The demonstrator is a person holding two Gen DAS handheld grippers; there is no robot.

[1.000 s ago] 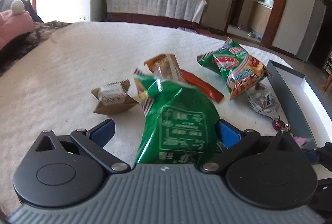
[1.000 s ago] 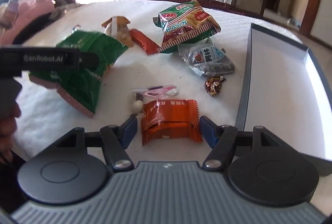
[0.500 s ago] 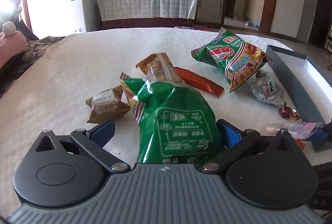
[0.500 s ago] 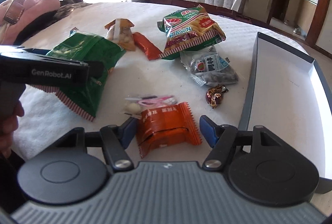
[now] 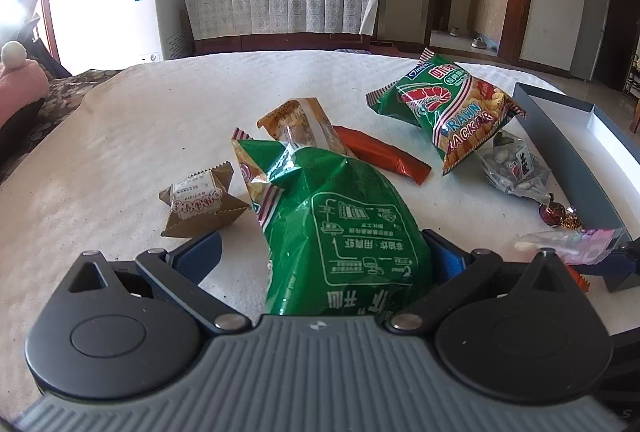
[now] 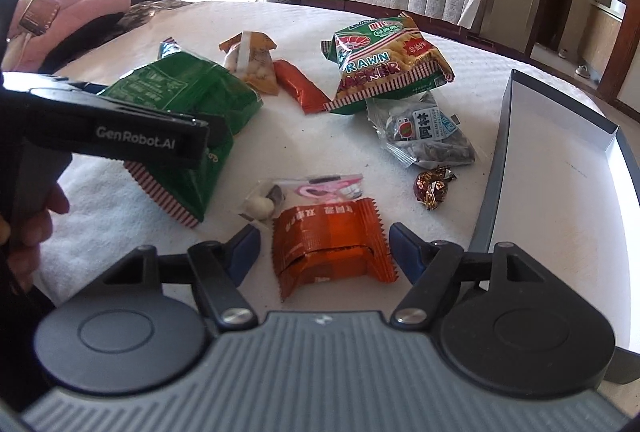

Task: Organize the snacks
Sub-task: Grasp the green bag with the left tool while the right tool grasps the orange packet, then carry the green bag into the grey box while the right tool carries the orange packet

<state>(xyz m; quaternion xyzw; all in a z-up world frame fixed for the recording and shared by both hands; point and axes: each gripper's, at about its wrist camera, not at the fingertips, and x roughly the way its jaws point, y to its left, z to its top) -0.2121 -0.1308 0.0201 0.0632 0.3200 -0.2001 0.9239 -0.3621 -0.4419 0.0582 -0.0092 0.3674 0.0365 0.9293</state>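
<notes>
While both claws sit low over the white-covered bench (image 5: 120, 136), we note the following.

Left claw (image 5: 320, 256): set wide; the green bag (image 5: 340, 224) lies between its fingers, one pad against the bag's side, the other well clear. We cannot tell if it truly grips.

Right claw (image 6: 324, 248): jaws opening, wide apart; the orange packet (image 6: 328, 244) rests on the bench between them, pads clear of both edges.

Orange packet, handling: we judge it light, thin foil, slippery and crinkly, with a firm block inside. Best taken across the middle bulge, not the serrated ends.

Green bag, handling: puffed, soft, likely fragile contents; we would pinch gently at the sealed end.

Other snacks: prawn cracker bag (image 6: 384, 60), clear seed pouch (image 6: 424, 132), foil candy (image 6: 432, 188), pink wrapper (image 6: 316, 188), tan wedge packet (image 6: 252, 64), red bar (image 6: 300, 88), brown wrapped cake (image 5: 200, 200), all loose on the bench.

Container: grey box (image 6: 492, 168) with white floor, at the right, beside the candy. What shows of its inside holds nothing.
</notes>
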